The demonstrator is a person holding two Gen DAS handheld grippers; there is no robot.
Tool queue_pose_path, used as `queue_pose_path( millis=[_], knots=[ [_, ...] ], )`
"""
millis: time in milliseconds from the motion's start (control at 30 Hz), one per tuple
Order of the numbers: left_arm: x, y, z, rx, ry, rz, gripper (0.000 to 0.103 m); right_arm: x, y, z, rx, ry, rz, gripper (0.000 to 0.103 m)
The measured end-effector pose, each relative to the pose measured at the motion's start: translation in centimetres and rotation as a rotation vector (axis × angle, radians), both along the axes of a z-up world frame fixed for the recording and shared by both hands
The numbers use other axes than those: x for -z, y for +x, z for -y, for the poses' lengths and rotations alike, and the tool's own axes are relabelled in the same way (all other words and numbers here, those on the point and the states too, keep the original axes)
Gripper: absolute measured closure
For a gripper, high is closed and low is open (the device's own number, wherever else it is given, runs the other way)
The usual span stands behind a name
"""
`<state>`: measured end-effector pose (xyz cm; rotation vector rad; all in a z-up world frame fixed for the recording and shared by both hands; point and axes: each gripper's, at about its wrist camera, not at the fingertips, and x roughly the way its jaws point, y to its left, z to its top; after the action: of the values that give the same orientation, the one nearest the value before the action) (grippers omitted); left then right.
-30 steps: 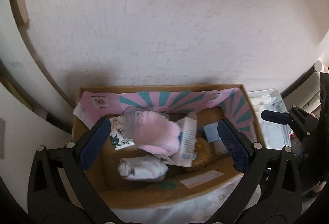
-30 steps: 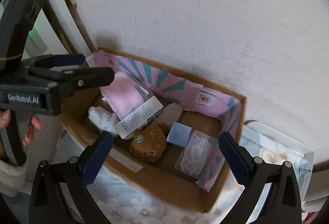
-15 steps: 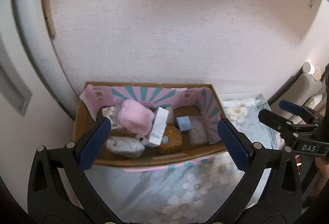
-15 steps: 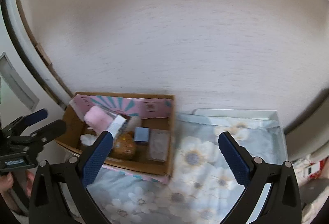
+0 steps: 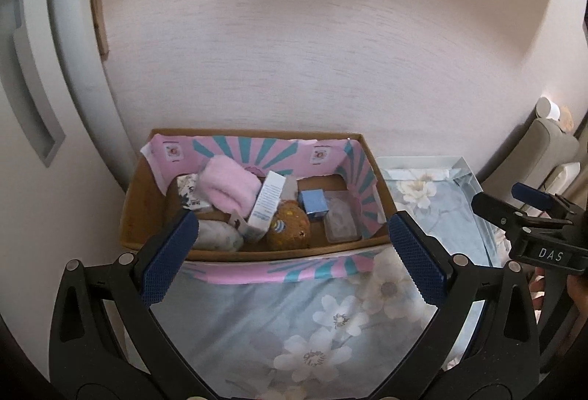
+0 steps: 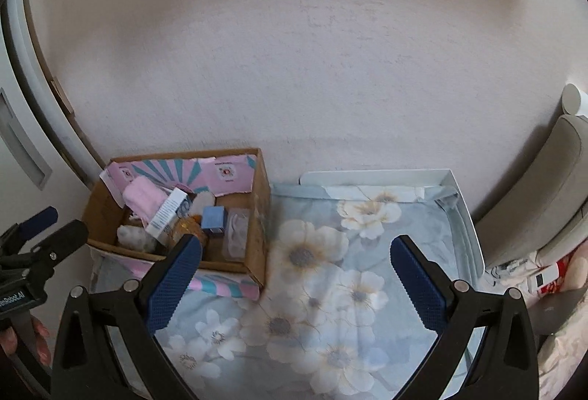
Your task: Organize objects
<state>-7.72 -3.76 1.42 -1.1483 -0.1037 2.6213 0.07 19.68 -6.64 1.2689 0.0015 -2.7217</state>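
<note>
Cardboard box (image 5: 147, 212) sitting at the far left corner of the flowered sheet (image 5: 294, 322) against the wall, holding a pink cloth (image 5: 229, 186), blue cube (image 5: 312, 203) and brown toy (image 5: 288, 229), left gripper (image 5: 290, 256) and right gripper (image 6: 294, 278) hovering with fingers released, grasping nothing.

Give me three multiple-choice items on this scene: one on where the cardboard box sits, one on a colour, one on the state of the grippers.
1. The cardboard box sits:
A. against the wall, at the floral cloth's left end
B. at the cloth's right end
C. on the chair

2. The small cube box inside is:
A. red
B. blue
C. green

3. The left gripper and right gripper are:
A. both shut
B. both open and empty
C. each holding something

Answers: 1 A, its back edge meets the wall; 2 B, blue in both views; 3 B, fingers spread wide with nothing between.
</note>
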Motion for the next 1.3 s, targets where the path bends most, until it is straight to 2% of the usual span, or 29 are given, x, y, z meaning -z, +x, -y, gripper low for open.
queue_pose_path(
  millis=[367, 900, 1300],
  knots=[
    [0.4, 0.6, -0.9, 0.005, -0.006, 0.002, 0.000, -0.1, -0.2, -0.6, 0.005, 0.011, -0.005, 0.001],
    [0.5, 0.5, -1.3, -0.004, -0.054, -0.002, 0.000, -0.1, -0.3, -1.1, 0.017, 0.011, -0.012, 0.001],
    [0.5, 0.5, -1.4, -0.005, -0.053, -0.007, 0.000, 0.0, -0.6, -1.0, 0.013, 0.006, -0.009, 0.001]
  ],
)
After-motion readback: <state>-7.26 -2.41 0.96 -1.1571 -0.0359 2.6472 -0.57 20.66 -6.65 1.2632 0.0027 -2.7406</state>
